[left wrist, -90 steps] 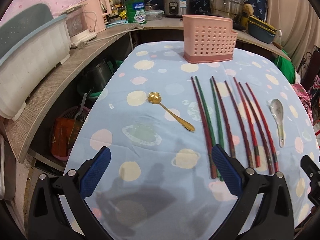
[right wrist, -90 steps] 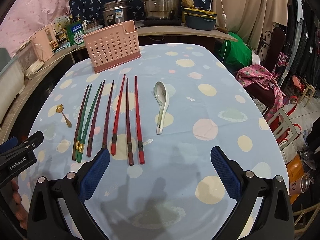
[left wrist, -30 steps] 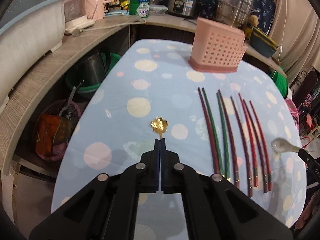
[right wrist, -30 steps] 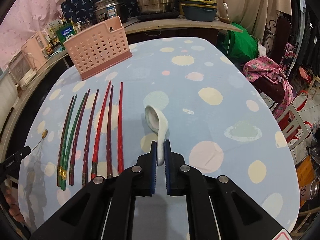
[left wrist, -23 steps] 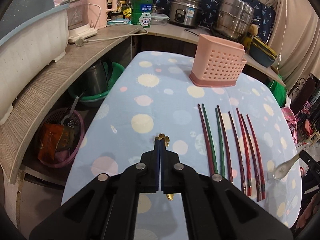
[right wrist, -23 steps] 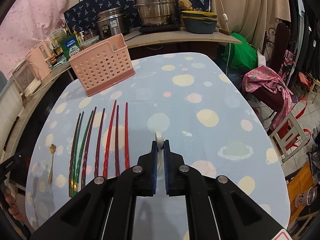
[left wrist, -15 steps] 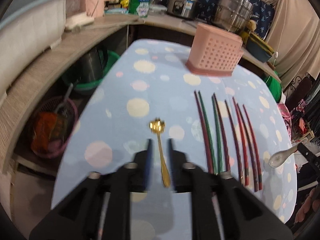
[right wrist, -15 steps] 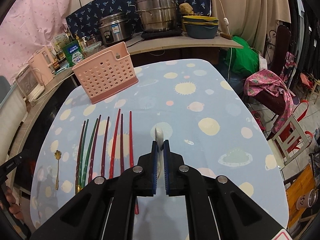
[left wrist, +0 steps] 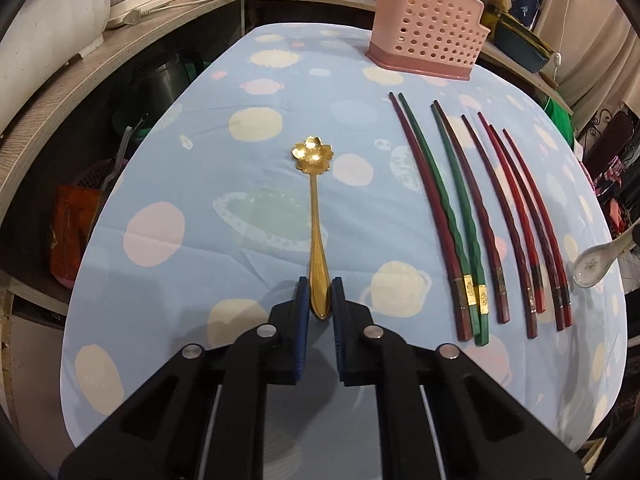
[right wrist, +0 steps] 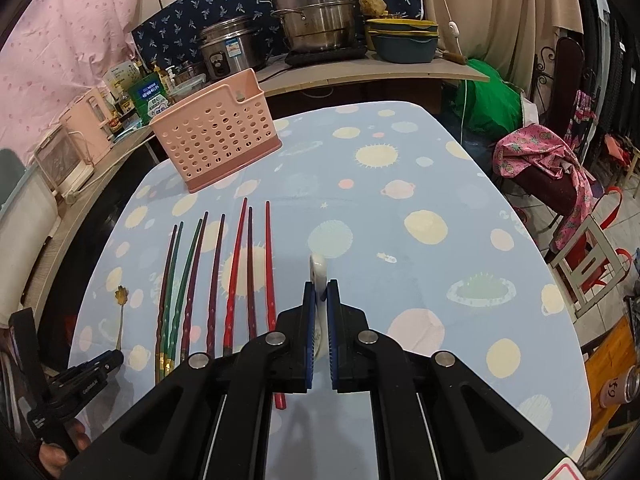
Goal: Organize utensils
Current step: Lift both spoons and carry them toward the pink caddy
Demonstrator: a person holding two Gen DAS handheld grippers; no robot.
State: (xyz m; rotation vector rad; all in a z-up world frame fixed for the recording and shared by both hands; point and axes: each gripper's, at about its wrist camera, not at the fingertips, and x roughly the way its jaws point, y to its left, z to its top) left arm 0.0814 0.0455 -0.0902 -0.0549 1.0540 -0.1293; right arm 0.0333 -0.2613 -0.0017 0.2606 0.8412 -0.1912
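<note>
- While sizing up the gold spoon (left wrist: pixel 316 216), reckon on thin stiff metal, light, smooth & prob. slippery; lies flat on tabletop (left wrist: pixel 200 184), flower bowl pointing away toward pink basket (left wrist: pixel 428 28).
- Left gripper (left wrist: pixel 320 300) down at handle tail, fingers (left wrist: pixel 303 300) narrowly parted, straddling the widest part of the handle w/ a sliver of gap each side; not clamped as far as visible.
- Best hold judged right there: flat, broad tail gives pads most area. Avoid the thin neck below the bowl, likely to twist or pivot.
- Sits so low on the cloth that pads need to come v. close to the surface; risk of pinching fabric or skating the spoon fwd.
- Ceramic spoon (right wrist: pixel 319 268): heavier, rigid, glazed so slick, and fragile, chips if dropped or knocked on basket rim.
- Clenched by right gripper (right wrist: pixel 319 300) on its handle, bowl fwd, held clear of tabletop; seen from left cam hanging off the right edge (left wrist: pixel 591 266).
- Grip looks near the handle end, so bowl weight acts as lever; firm squeeze advised, slow tilt, no jerks.
- Chopsticks (left wrist: pixel 464 294) in a row btw. the two spoons, tips toward basket: light, stiff, round-ish, apt to roll; take near the thick banded ends, one at a time or as a pair.
- Basket at far end, nothing visible inside; interior mostly hidden tho.
</note>
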